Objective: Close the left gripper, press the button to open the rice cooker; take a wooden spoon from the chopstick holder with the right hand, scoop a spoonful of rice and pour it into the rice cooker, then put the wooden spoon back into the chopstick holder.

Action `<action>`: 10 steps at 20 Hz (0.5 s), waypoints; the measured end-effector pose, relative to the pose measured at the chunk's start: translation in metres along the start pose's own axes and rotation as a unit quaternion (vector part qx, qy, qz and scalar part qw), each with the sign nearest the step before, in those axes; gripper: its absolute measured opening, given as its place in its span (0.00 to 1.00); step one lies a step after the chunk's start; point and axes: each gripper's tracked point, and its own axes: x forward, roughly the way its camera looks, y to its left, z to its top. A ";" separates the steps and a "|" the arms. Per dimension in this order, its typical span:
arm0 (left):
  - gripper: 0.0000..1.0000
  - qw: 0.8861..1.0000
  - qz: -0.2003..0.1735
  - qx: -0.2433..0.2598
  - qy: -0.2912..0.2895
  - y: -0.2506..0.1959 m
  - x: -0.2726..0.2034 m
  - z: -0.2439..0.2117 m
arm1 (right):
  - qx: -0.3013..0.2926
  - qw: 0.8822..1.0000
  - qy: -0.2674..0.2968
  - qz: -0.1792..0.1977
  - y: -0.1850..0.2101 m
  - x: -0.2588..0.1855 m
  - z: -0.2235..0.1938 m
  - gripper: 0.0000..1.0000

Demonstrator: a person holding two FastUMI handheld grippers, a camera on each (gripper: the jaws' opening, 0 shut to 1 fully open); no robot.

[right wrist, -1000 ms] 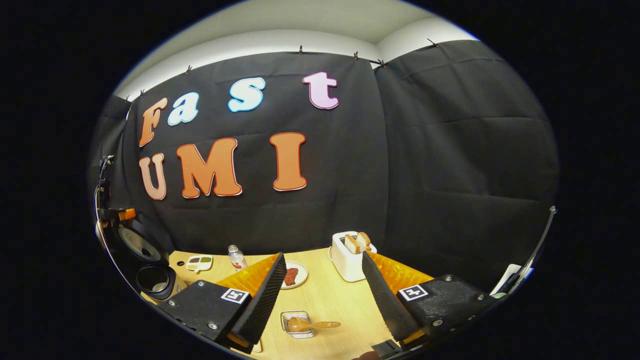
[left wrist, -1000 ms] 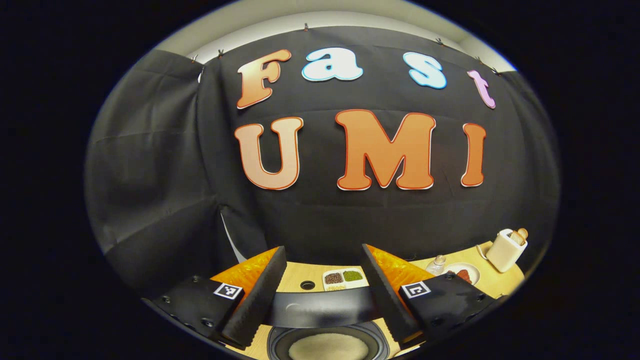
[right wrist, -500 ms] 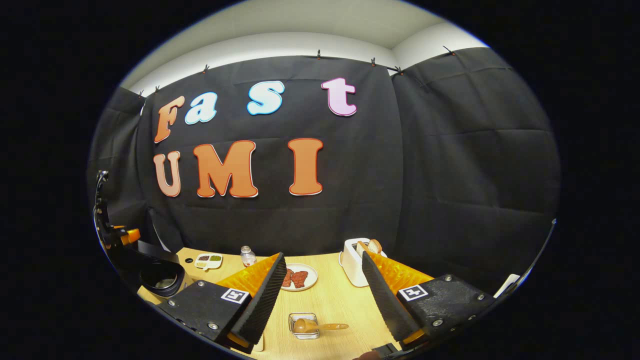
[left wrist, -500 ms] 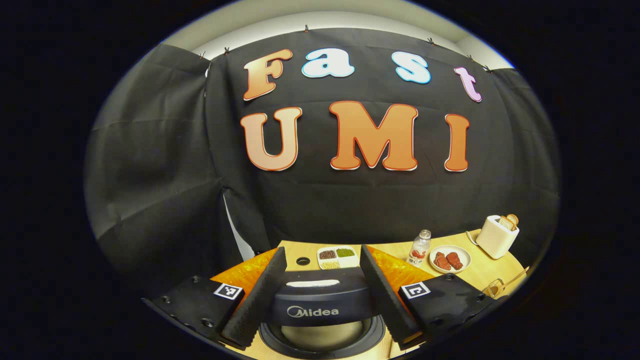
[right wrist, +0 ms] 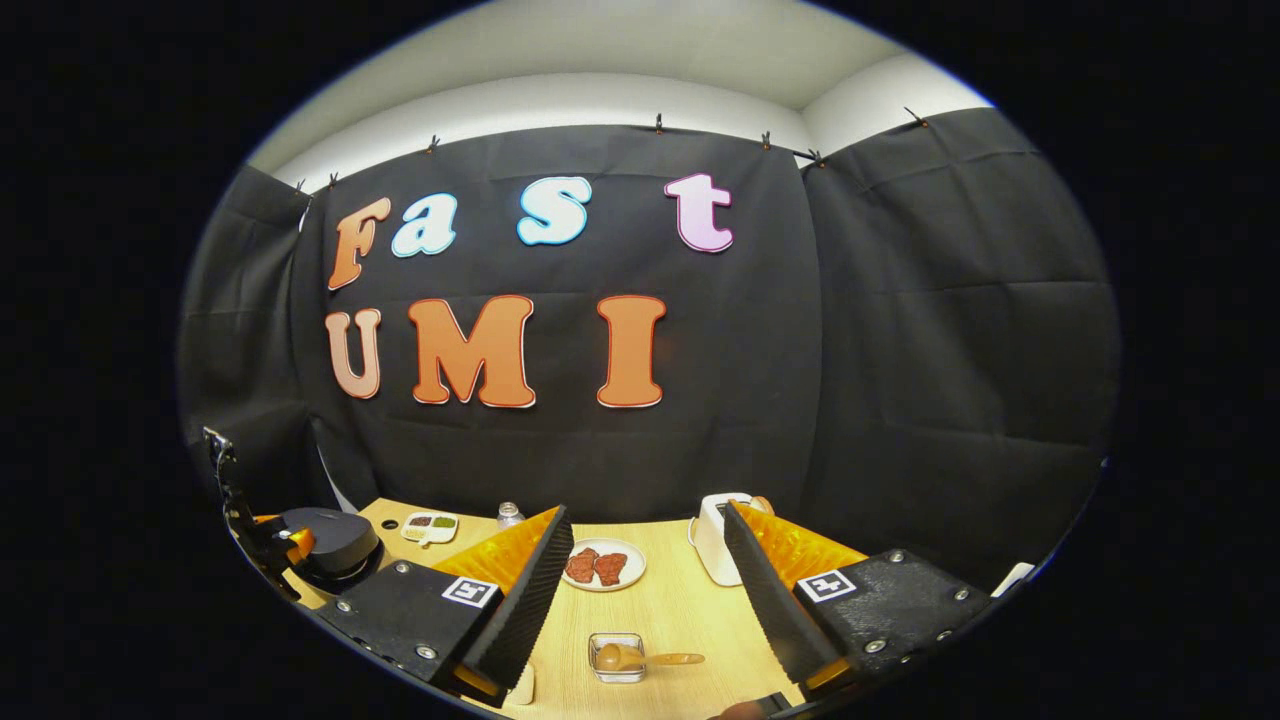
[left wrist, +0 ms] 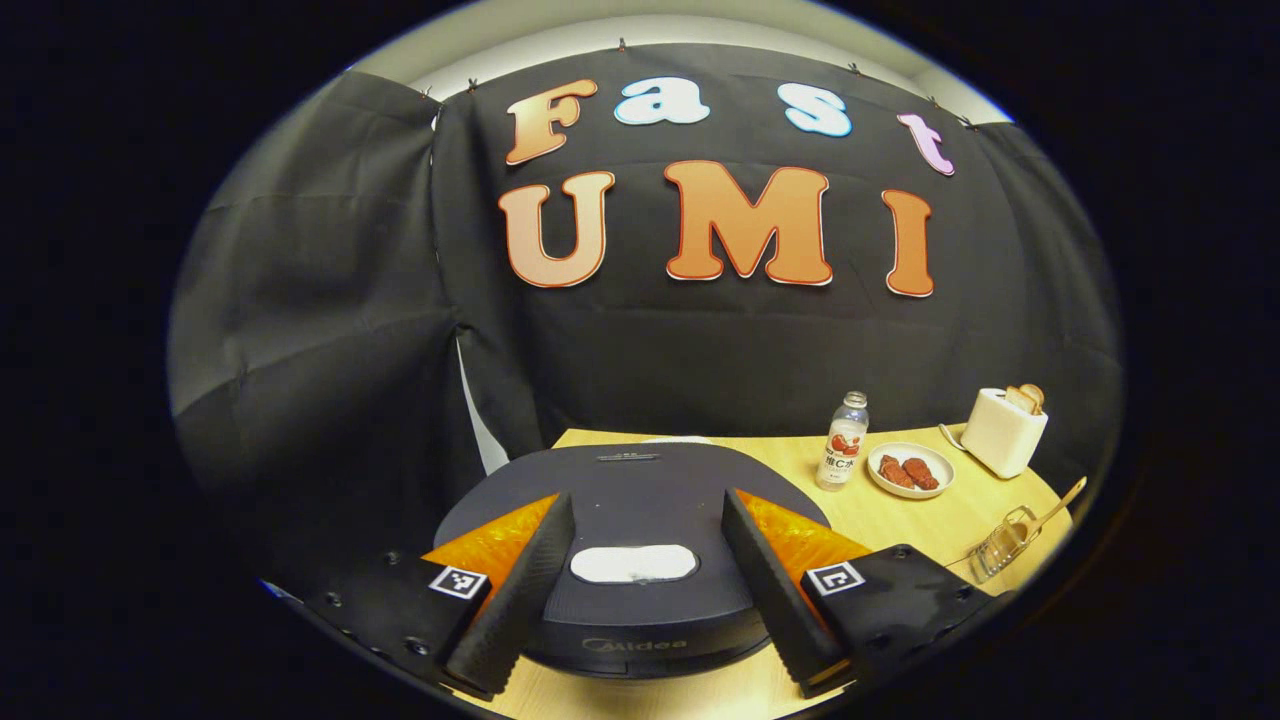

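Observation:
The dark rice cooker [left wrist: 640,500] sits right in front of my left gripper [left wrist: 645,497], its lid down and a white button [left wrist: 633,563] on top. The left gripper is open, its fingers spread to either side above the lid and holding nothing. A clear chopstick holder [left wrist: 1000,545] at the right holds the wooden spoon [left wrist: 1055,502]. My right gripper [right wrist: 645,510] is open and empty above the table, with the holder [right wrist: 617,657] and the wooden spoon [right wrist: 670,658] below and between its fingers. The cooker [right wrist: 330,540] and the left gripper [right wrist: 275,540] show far left.
On the wooden table [right wrist: 670,600] stand a white toaster [right wrist: 715,540] with bread, a plate of red-brown food [right wrist: 603,565], a small bottle [left wrist: 845,440] and a divided dish of grains [right wrist: 430,525]. Black cloth walls close in behind and on both sides.
The cooker's lid has come down from open to shut, hiding the rice in the pot. The left gripper has drawn back and up above it. The right gripper shifted slightly.

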 end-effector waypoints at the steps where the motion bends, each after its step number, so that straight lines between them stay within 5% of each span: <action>1: 1.00 1.000 0.000 0.001 -0.003 0.000 0.000 -0.004 | 0.001 1.000 0.003 -0.002 -0.001 -0.001 -0.001 0.93; 10: 1.00 1.000 0.005 0.002 -0.008 0.000 -0.005 -0.035 | 0.004 1.000 0.016 -0.014 -0.009 -0.004 -0.010 0.94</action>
